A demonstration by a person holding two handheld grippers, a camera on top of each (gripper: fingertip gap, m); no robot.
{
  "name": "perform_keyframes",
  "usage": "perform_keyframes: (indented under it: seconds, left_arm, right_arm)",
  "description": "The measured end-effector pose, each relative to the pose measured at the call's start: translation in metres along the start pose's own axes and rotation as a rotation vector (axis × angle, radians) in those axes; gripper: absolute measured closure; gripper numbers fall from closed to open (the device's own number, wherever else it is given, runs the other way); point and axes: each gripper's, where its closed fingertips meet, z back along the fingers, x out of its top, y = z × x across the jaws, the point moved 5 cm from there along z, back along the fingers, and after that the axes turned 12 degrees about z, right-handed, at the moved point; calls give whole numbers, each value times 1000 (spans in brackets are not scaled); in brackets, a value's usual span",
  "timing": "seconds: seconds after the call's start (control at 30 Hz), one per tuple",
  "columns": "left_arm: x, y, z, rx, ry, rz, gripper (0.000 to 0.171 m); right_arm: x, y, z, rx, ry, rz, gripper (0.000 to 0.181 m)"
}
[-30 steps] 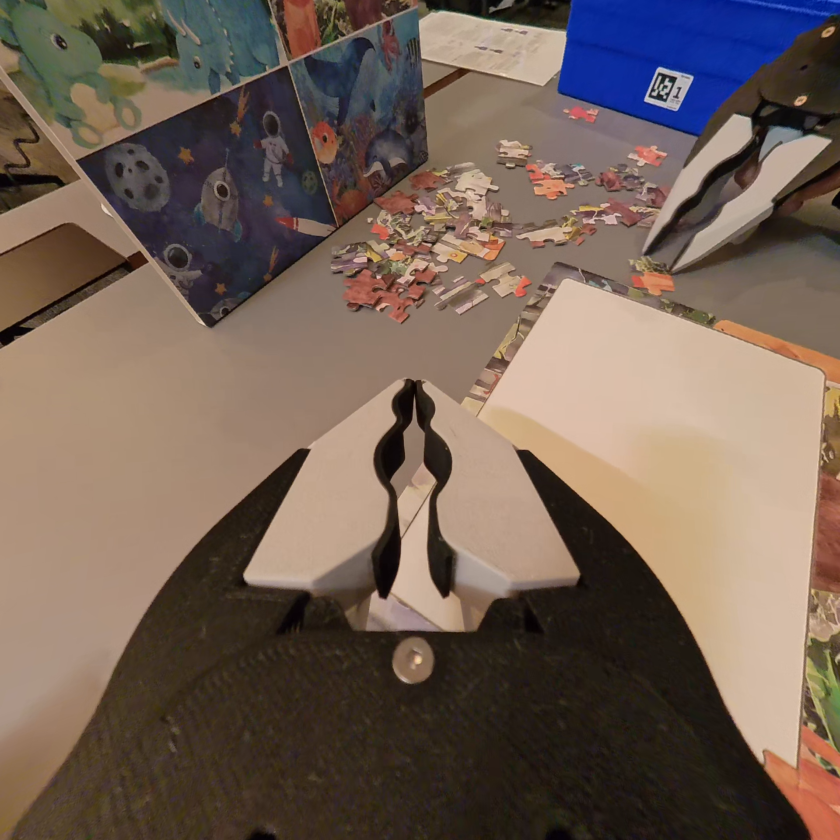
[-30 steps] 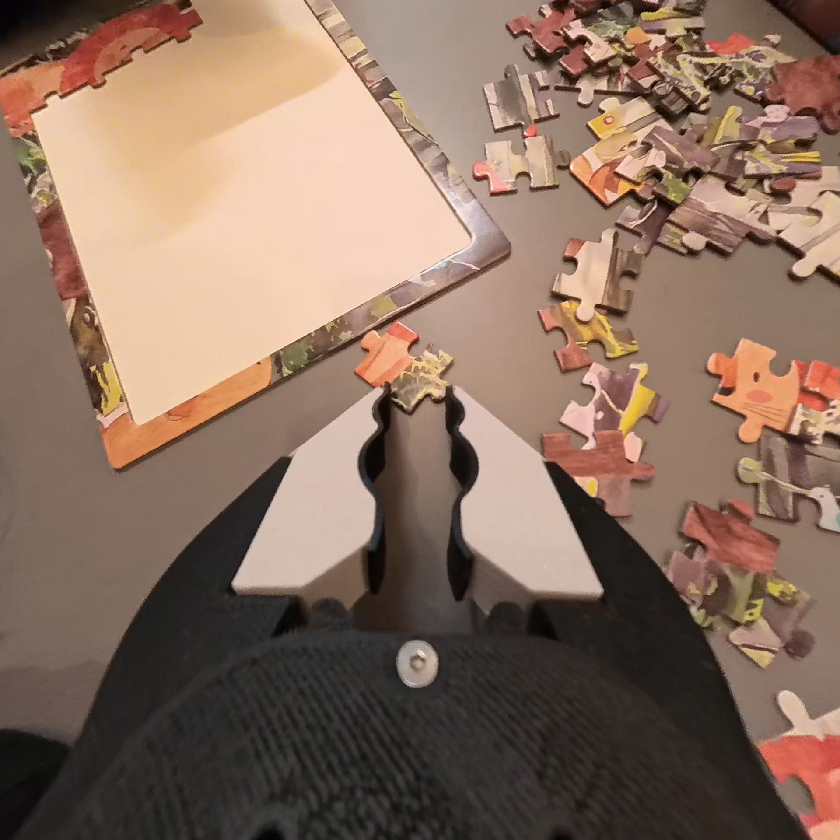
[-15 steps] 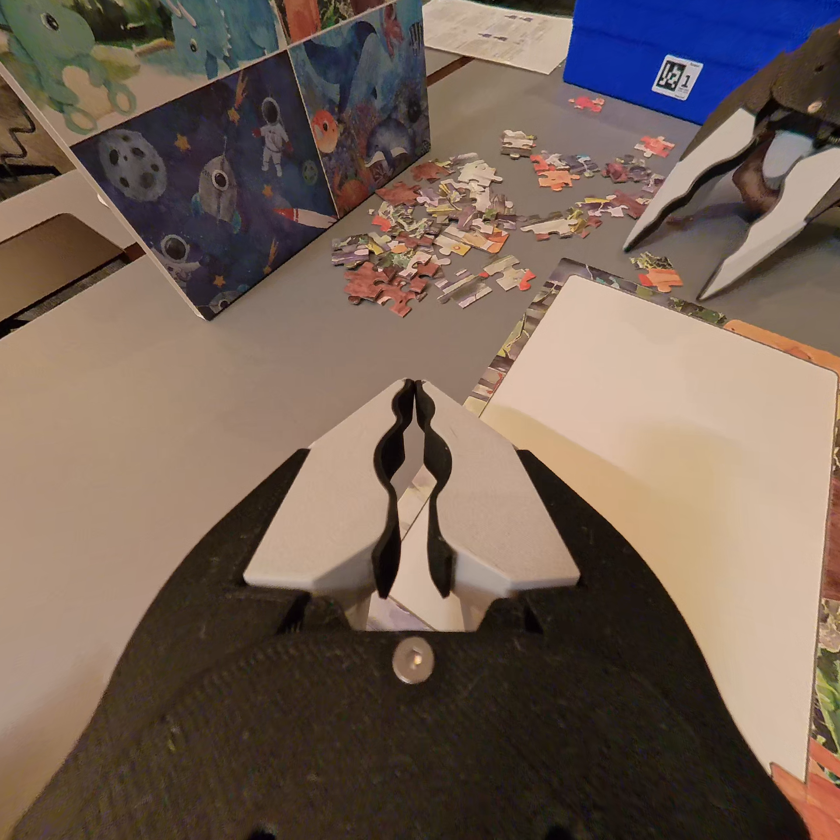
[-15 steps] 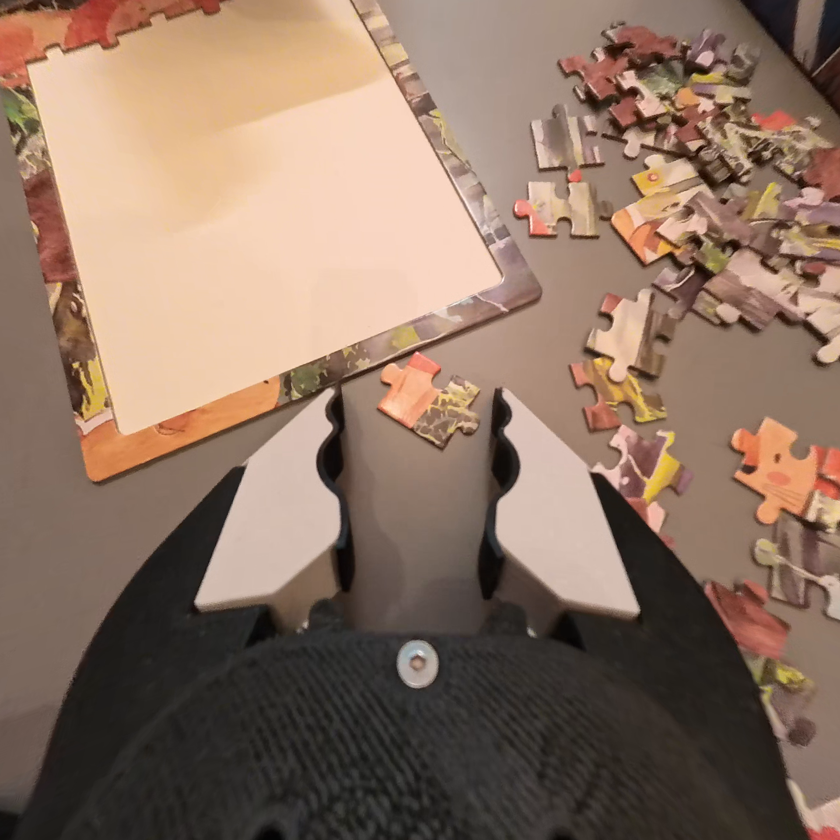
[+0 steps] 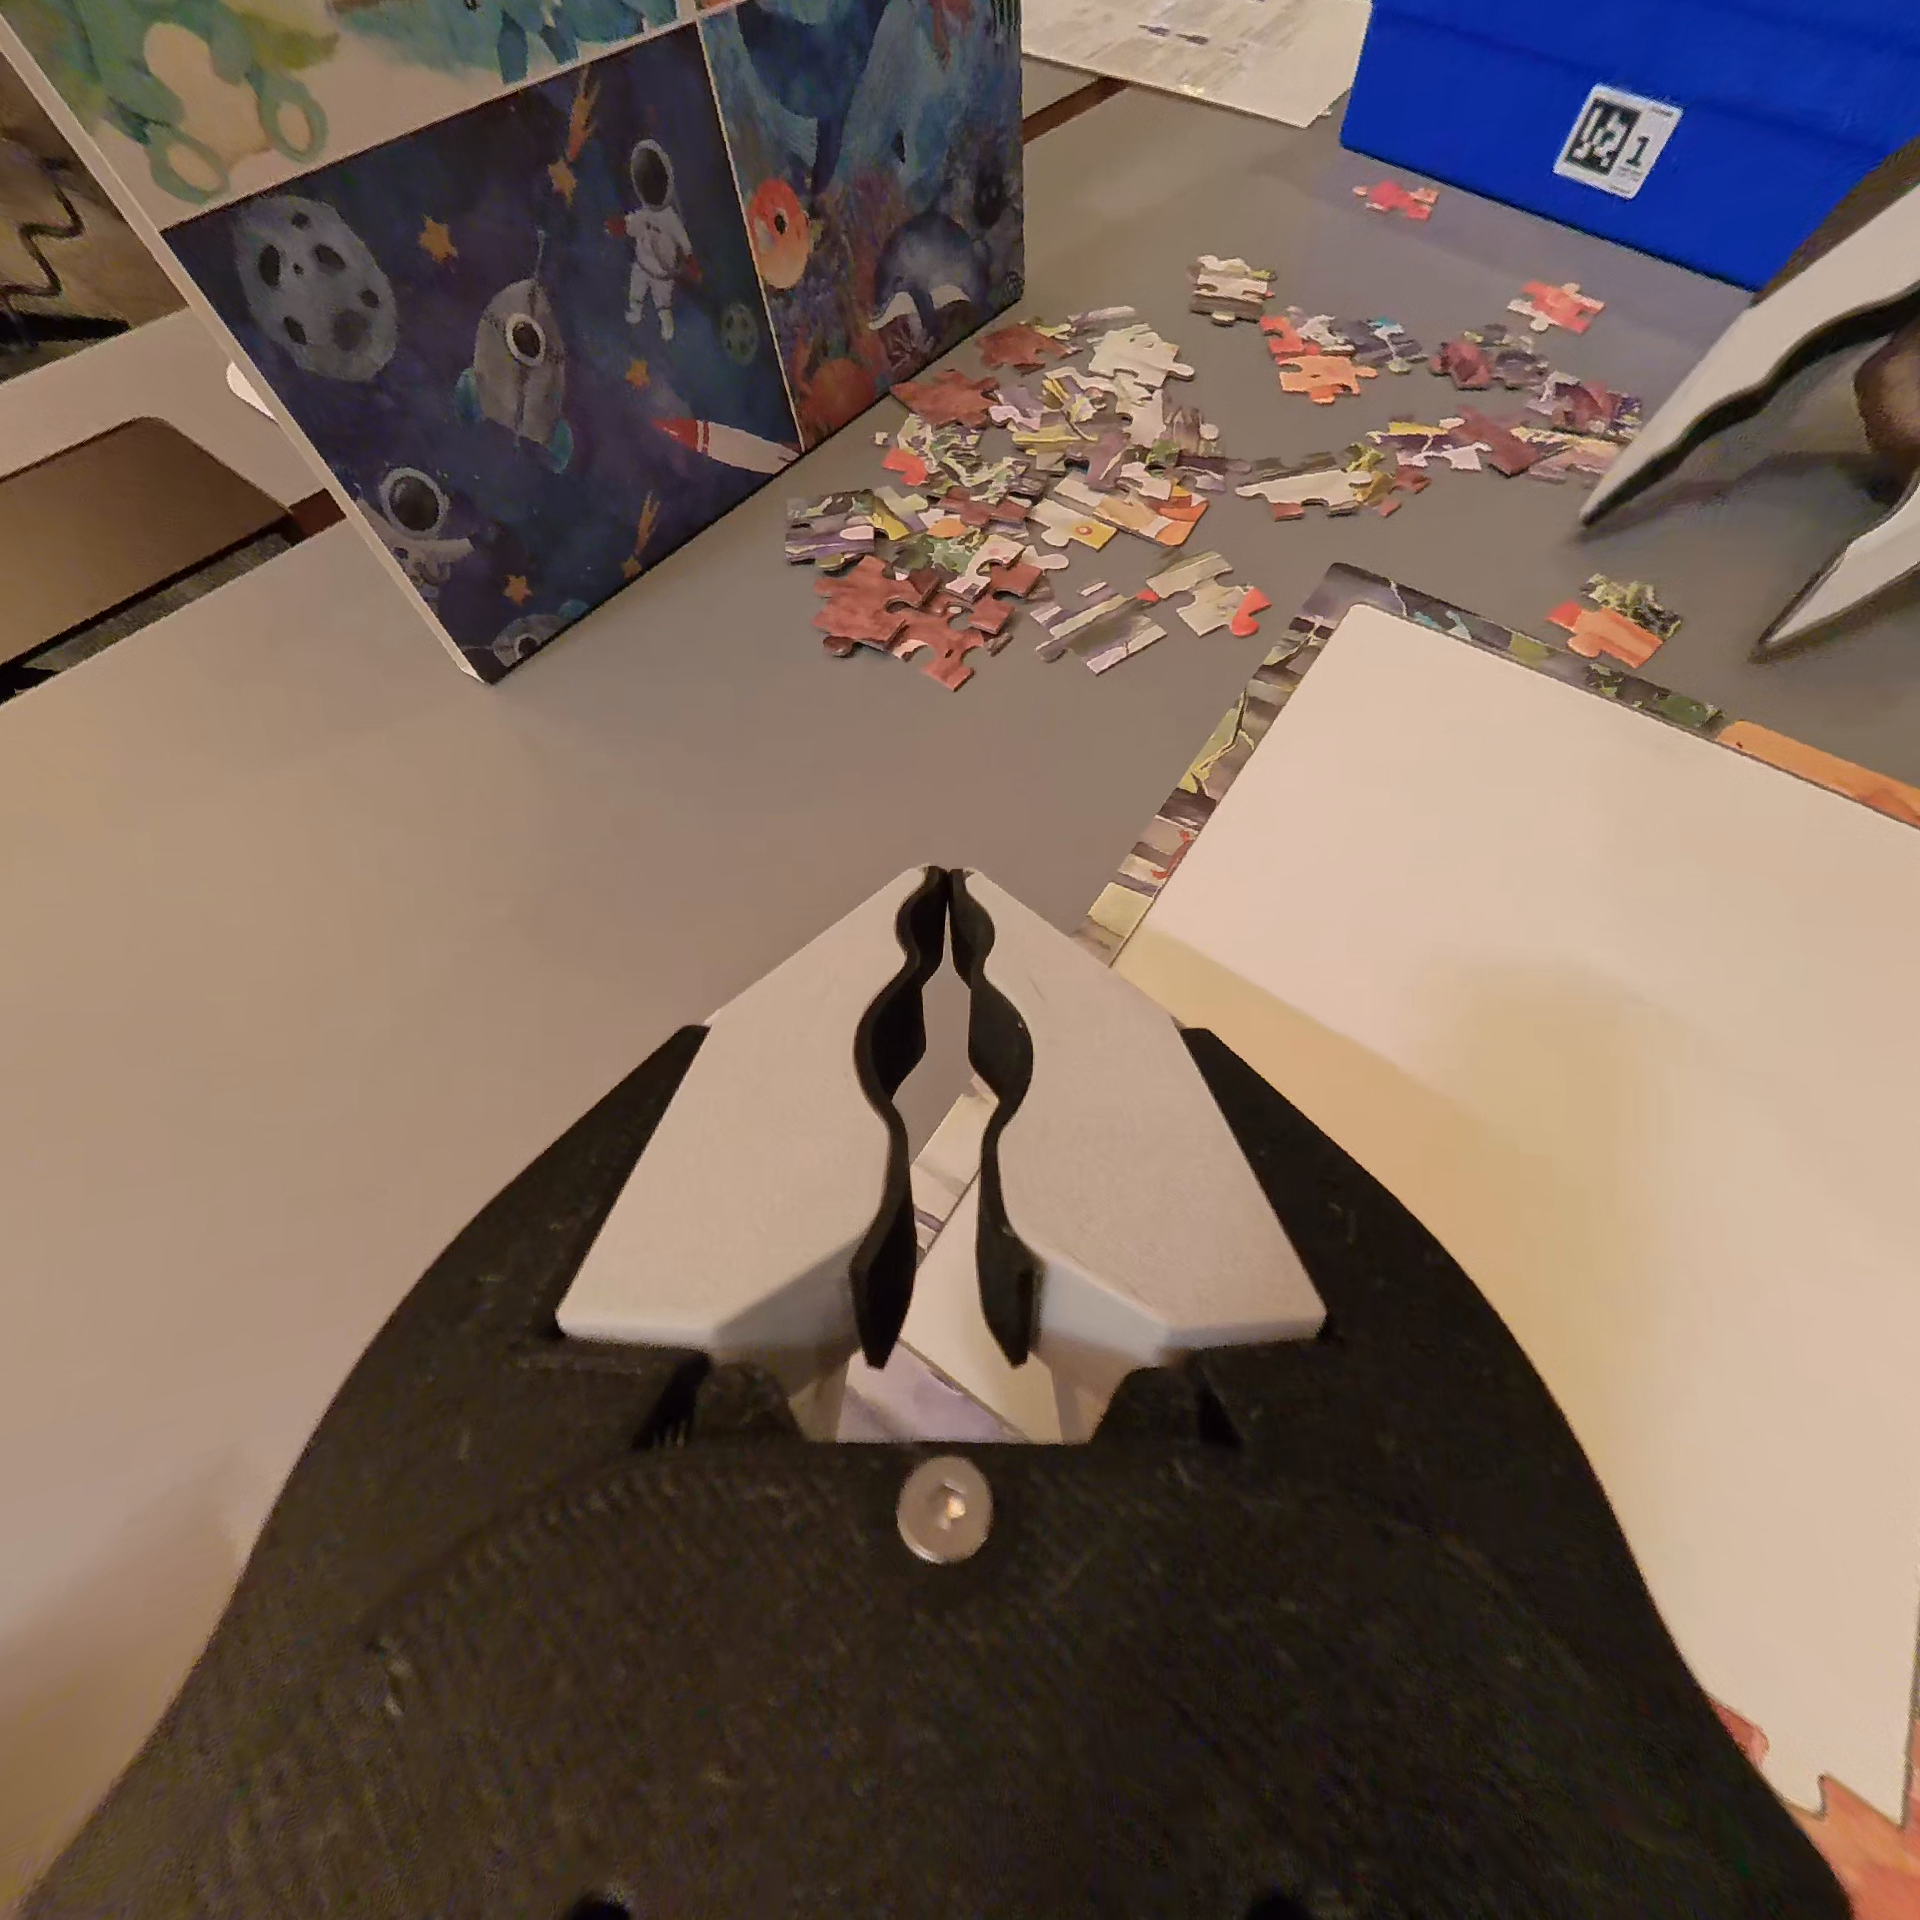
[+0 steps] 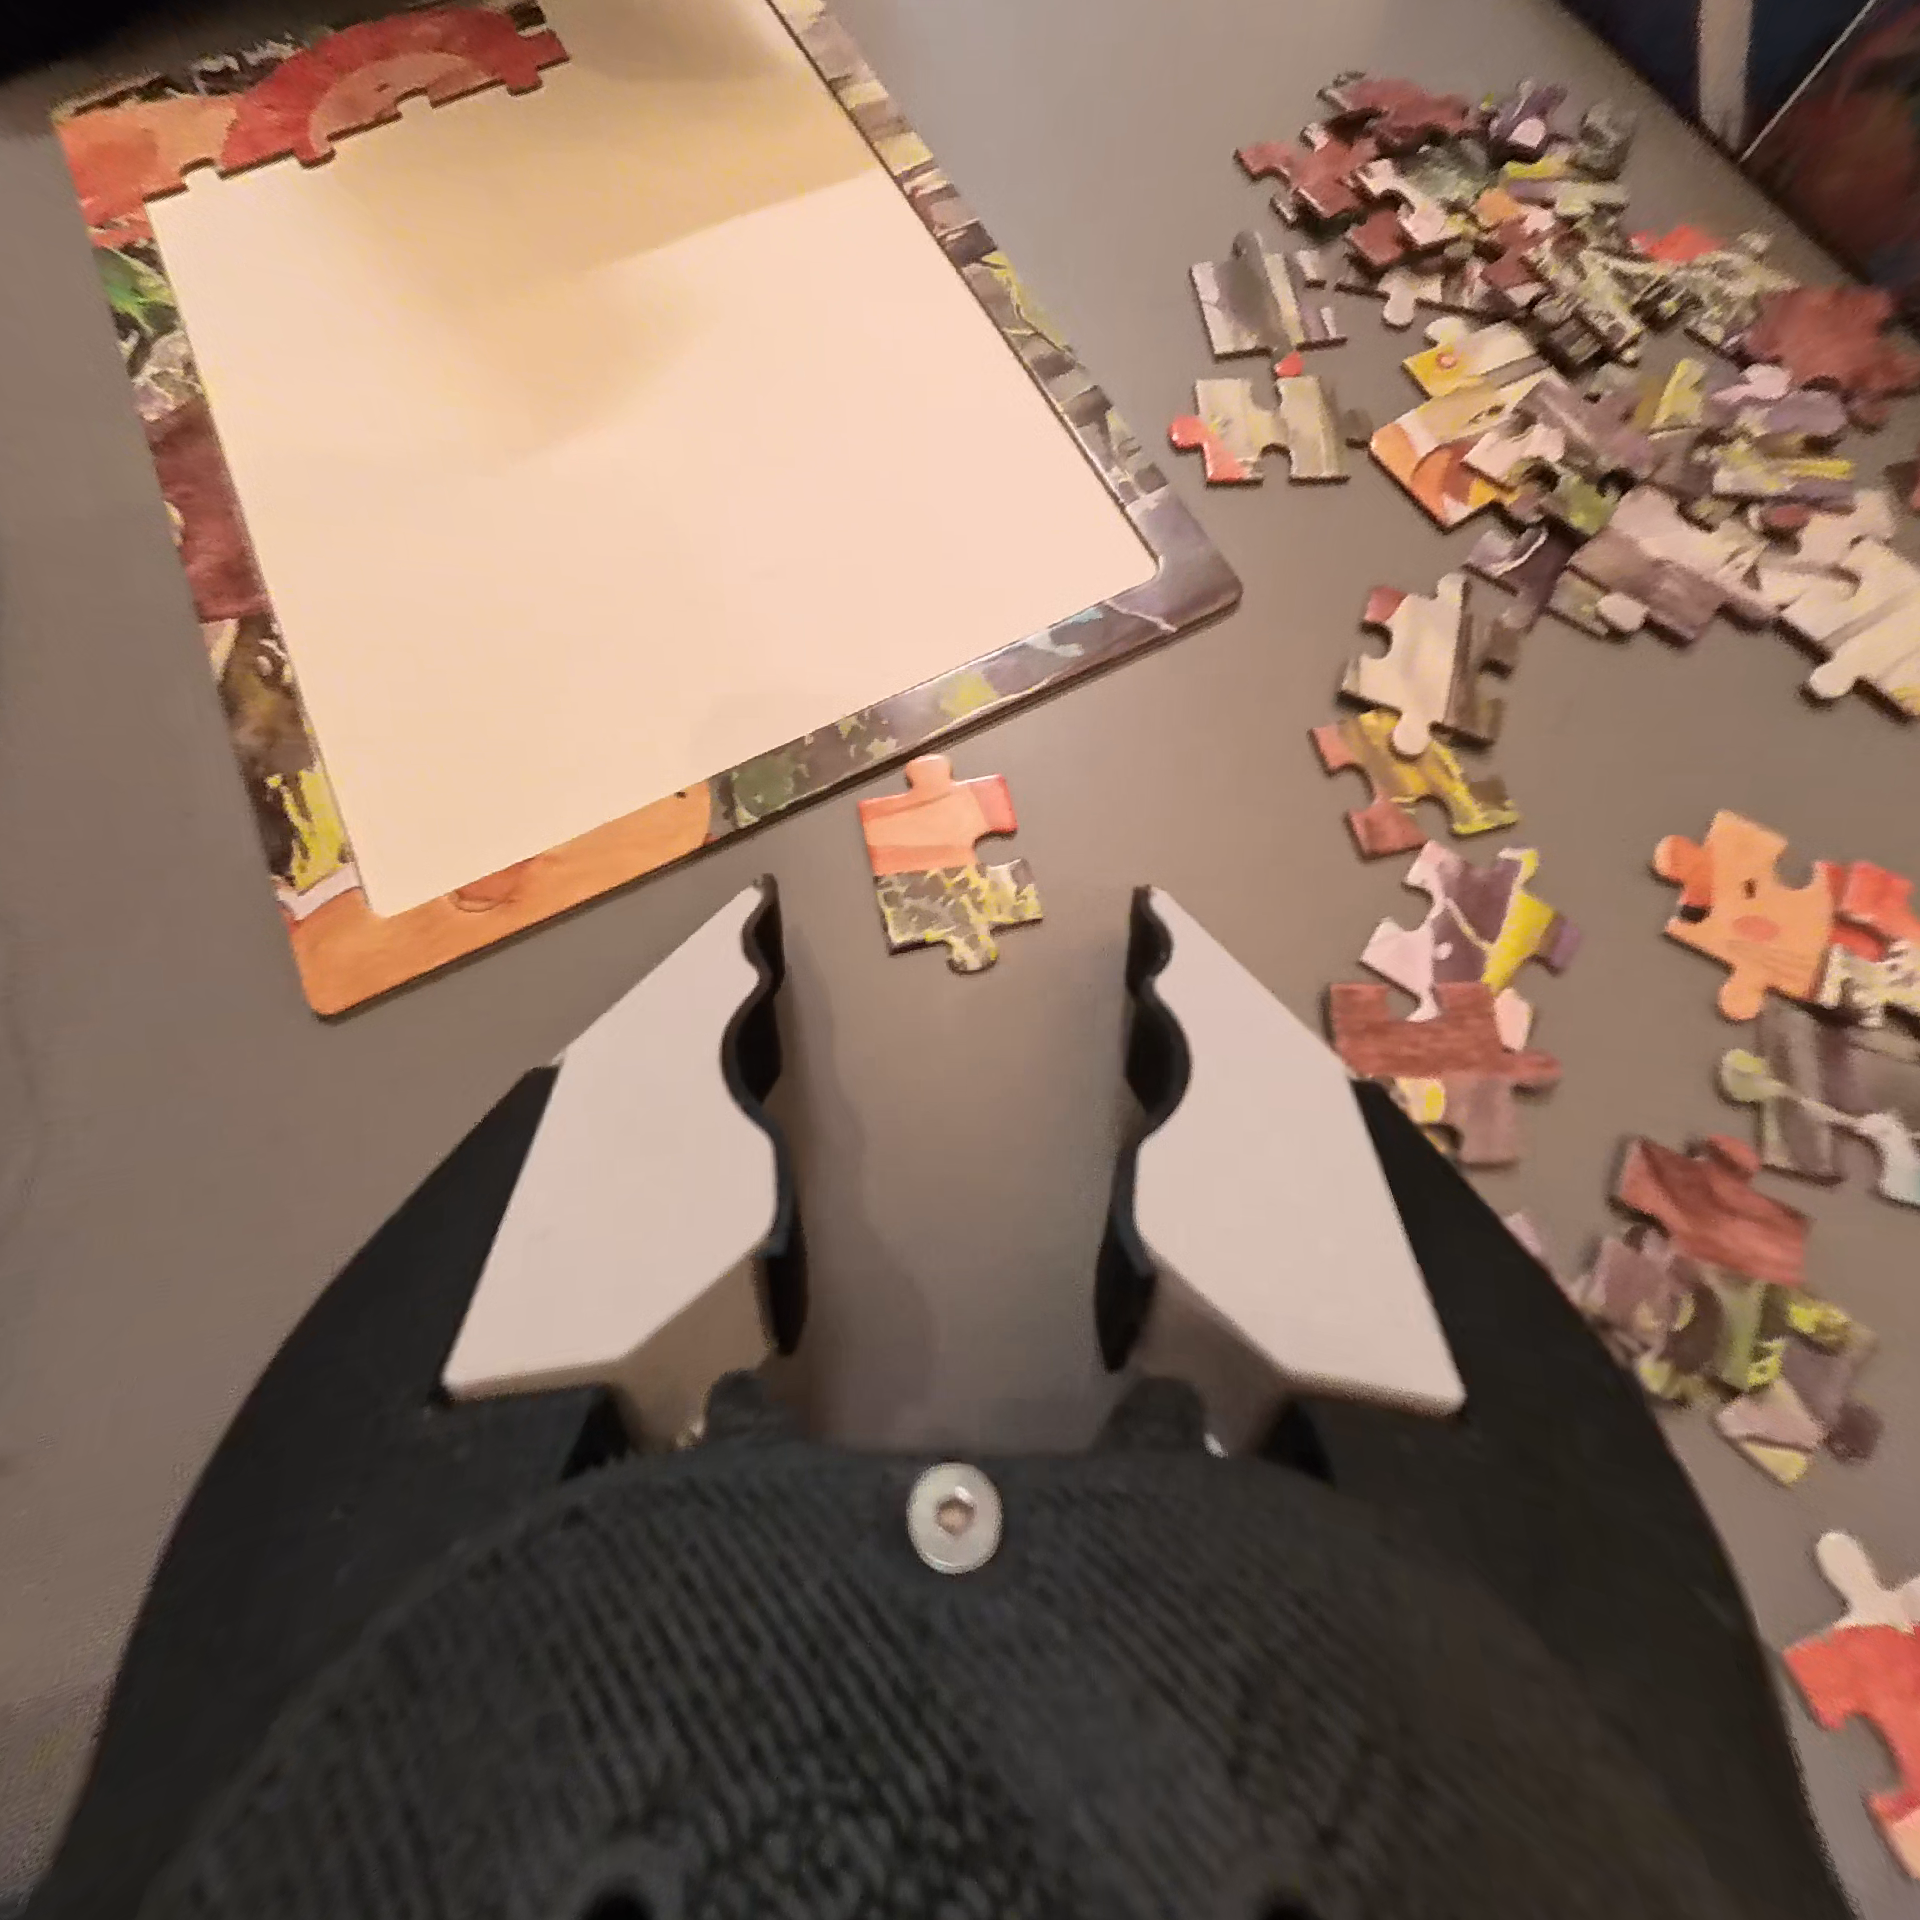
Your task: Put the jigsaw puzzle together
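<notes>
The puzzle board (image 6: 623,416) is a white tray with a coloured frame, flat on the grey table; it also shows in the left wrist view (image 5: 1558,1039). An orange and green piece (image 6: 940,862) lies on the table just outside the board's near edge. My right gripper (image 6: 954,899) is open and empty, with its tips on either side of that piece. In the left wrist view the right gripper (image 5: 1673,582) hangs over the same piece (image 5: 1616,623). My left gripper (image 5: 948,878) is shut and empty, above the board's corner.
A heap of loose pieces (image 5: 1039,488) lies beyond the board, spread to the right in the right wrist view (image 6: 1610,416). A standing box with space and sea pictures (image 5: 499,343) is at the left. A blue bin (image 5: 1558,94) and paper sheets (image 5: 1195,52) are at the back. About 30 cm separates my left fingertips from my right.
My right gripper opened, let go of the orange and green piece and drew back; the piece now lies flat by the board's edge. The left gripper has stayed put.
</notes>
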Motion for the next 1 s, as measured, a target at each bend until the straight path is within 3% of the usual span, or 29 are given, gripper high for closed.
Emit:
perform_keyframes:
  seconds: [0.3,0.47,0.7,0.8,1.0]
  left_arm:
    - [-5,3,-5,-9,16,20,171]
    - [-6,4,-6,-6,19,17,171]
    - [-9,5,-8,-6,34,19,171]
    - [-11,6,-10,-6,46,19,171]
    - [-12,6,-11,-7,49,17,171]
  right_arm:
    - [5,-14,-20,128,58,149,112]
    - [8,-13,-24,175,3,156,112]
    - [4,-6,-18,180,-7,183,135]
    - [3,-5,-16,185,0,179,157]
    - [4,-3,-16,170,15,167,163]
